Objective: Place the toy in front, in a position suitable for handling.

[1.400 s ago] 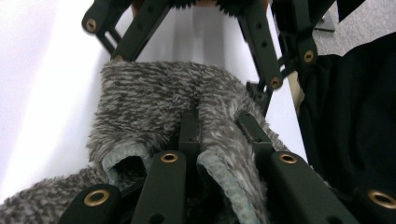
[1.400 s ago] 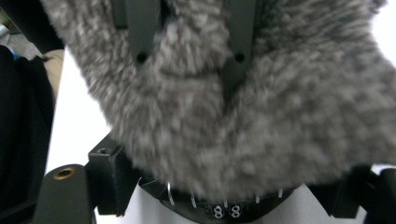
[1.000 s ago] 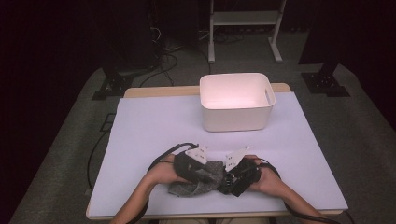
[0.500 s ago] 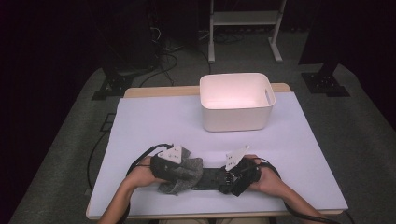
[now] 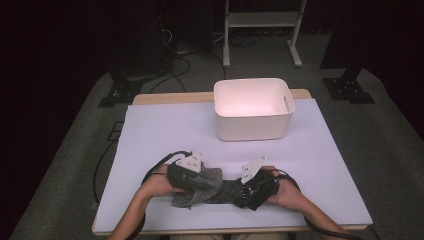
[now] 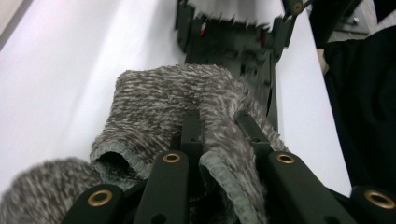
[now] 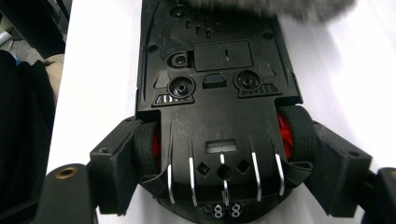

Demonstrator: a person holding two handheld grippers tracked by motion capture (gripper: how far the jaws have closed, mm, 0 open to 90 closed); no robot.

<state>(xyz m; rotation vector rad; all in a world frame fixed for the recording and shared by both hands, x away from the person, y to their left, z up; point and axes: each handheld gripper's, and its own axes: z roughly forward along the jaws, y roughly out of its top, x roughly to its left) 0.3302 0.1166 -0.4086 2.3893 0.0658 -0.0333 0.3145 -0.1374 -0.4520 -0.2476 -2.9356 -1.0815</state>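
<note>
Sock (image 6: pixel 177 98) pinched (toy car (image 7: pixel 219 84) clamped)

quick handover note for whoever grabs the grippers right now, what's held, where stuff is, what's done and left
Left gripper: shut on the cuff of the grey sock, which covers one end of the toy car.
Right gripper: clamped across the toy car at its wheels, underside up.
Both near the table's front edge; white bin stands behind, nothing seen in it.
Done: car partly out of the sock.
Left: probably pull them fully apart.
</note>
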